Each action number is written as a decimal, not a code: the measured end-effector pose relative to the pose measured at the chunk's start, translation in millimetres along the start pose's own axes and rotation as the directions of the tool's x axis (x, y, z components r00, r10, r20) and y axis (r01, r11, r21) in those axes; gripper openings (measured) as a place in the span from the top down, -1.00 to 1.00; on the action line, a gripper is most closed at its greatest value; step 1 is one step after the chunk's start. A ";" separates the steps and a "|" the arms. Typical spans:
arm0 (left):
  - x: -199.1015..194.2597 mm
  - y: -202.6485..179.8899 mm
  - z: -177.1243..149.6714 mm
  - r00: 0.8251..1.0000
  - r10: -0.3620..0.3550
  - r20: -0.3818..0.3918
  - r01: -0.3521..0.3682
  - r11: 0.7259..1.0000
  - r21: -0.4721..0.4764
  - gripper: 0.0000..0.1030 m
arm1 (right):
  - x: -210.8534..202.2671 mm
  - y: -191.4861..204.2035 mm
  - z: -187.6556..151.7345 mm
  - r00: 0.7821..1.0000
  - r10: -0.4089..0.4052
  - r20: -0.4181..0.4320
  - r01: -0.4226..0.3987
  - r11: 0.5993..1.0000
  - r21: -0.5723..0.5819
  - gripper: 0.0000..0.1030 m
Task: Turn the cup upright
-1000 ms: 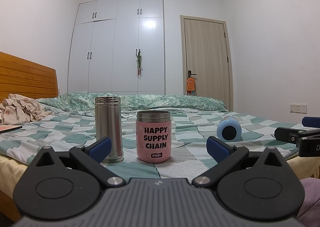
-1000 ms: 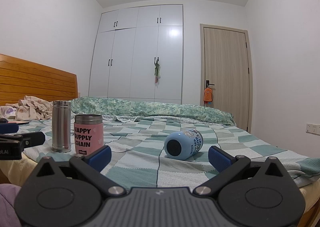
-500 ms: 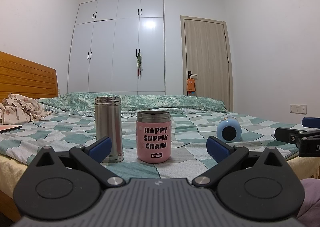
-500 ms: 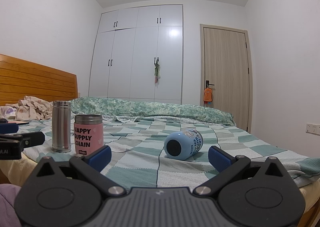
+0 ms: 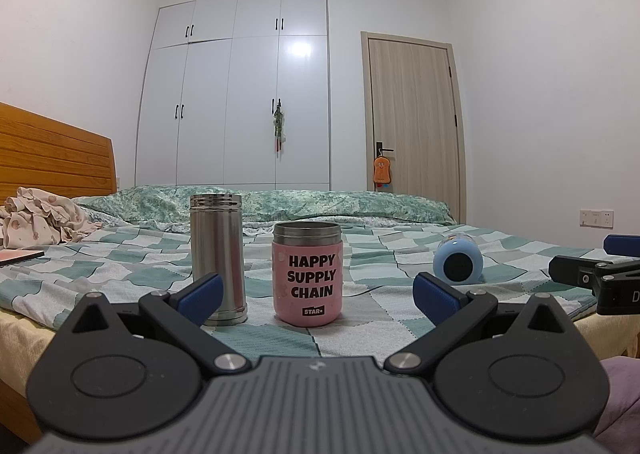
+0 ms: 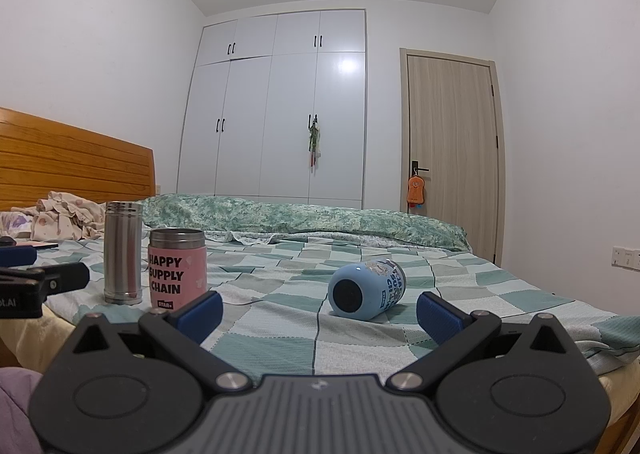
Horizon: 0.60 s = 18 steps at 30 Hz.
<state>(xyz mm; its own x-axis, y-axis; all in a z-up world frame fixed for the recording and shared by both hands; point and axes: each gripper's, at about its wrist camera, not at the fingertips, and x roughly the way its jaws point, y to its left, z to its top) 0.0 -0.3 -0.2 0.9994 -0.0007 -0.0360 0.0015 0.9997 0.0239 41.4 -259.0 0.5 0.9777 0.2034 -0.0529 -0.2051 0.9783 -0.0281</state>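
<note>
My right claw (image 6: 318, 304) gapes, empty; blue cup (image 6: 367, 289) lies sideways at twelve o'clock; pink jar (image 6: 177, 269) and steel flask (image 6: 123, 253) stand upright at ten; my left claw (image 5: 316, 292) likewise spread.

Flask (image 5: 218, 258) left of jar (image 5: 307, 273) on bed (image 6: 280, 338), toppled cup (image 6: 367, 289) well right, wardrobe (image 6: 280, 106) behind.
</note>
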 end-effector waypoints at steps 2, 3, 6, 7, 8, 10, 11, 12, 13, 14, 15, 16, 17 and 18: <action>-0.1 -0.3 0.1 1.000 0.000 0.000 0.000 1.000 0.002 -1.00 | 0.2 0.0 0.1 1.000 0.000 -0.001 0.000 1.000 0.000 -1.00; -0.1 -0.9 0.3 1.000 0.001 0.000 -0.001 1.000 0.005 -1.00 | 0.1 -0.1 0.2 1.000 0.000 -0.002 0.000 1.000 0.001 -1.00; -0.9 -8.5 5.9 1.000 0.001 -0.006 -0.001 1.000 0.023 -1.00 | 0.0 -4.5 3.2 1.000 0.013 -0.009 -0.012 1.000 0.017 -1.00; 1.7 -12.0 7.1 1.000 -0.006 -0.009 0.006 0.999 0.032 -1.00 | 0.7 -6.3 5.2 1.000 0.018 -0.013 -0.017 1.000 0.026 -1.00; 4.6 -12.4 7.7 1.000 -0.013 -0.012 0.013 0.999 0.038 -1.00 | 1.7 -10.1 5.7 1.000 0.020 -0.017 -0.019 0.999 0.035 -1.00; 11.6 -17.7 10.6 0.999 -0.045 -0.013 0.046 0.998 0.051 -1.00 | 5.6 -16.3 8.1 0.999 0.019 -0.026 -0.018 0.999 0.037 -1.00; 11.8 -21.3 12.9 0.998 -0.058 -0.014 0.059 0.997 0.054 -1.00 | 6.2 -20.2 11.5 1.000 0.012 -0.027 -0.011 1.000 0.030 -1.00; 18.8 -26.4 19.0 0.996 -0.085 -0.013 0.085 0.994 0.061 -1.00 | 8.4 -26.0 14.7 1.000 -0.003 -0.025 0.003 1.000 0.020 -1.00; 22.6 -29.6 23.1 0.995 -0.100 -0.011 0.100 0.993 0.067 -1.00 | 10.7 -31.4 19.4 1.000 -0.009 -0.025 0.010 1.000 0.019 -1.00; 27.8 -33.8 27.5 0.993 -0.115 -0.010 0.115 0.991 0.074 -1.00 | 11.9 -36.8 22.9 1.000 -0.016 -0.024 0.016 1.000 0.020 -1.00; 35.4 -40.0 33.7 0.991 -0.135 -0.009 0.135 0.987 0.086 -1.00 | 15.2 -44.4 26.4 0.999 -0.025 -0.023 0.026 0.999 0.021 -1.00; 44.0 -46.6 40.2 0.987 -0.158 -0.011 0.158 0.982 0.100 -1.00 | 20.2 -50.9 28.5 0.999 -0.030 -0.026 0.031 0.999 0.021 -1.00; 52.5 -52.4 45.8 0.983 -0.180 -0.017 0.181 0.977 0.109 -1.00 | 25.7 -58.4 31.8 0.999 -0.036 -0.033 0.036 0.999 0.022 -1.00; 59.9 -57.1 50.7 0.980 -0.198 -0.023 0.199 0.973 0.115 -1.00 | 31.8 -67.0 35.3 0.998 -0.043 -0.040 0.044 0.999 0.023 -1.00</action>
<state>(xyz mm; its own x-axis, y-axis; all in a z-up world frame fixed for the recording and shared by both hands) 61.6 -58.6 46.9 0.9781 -0.1983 -0.0627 0.2050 0.9699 0.1314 87.9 -316.6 35.9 0.9829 0.1597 -0.0916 -0.1611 0.9869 -0.0077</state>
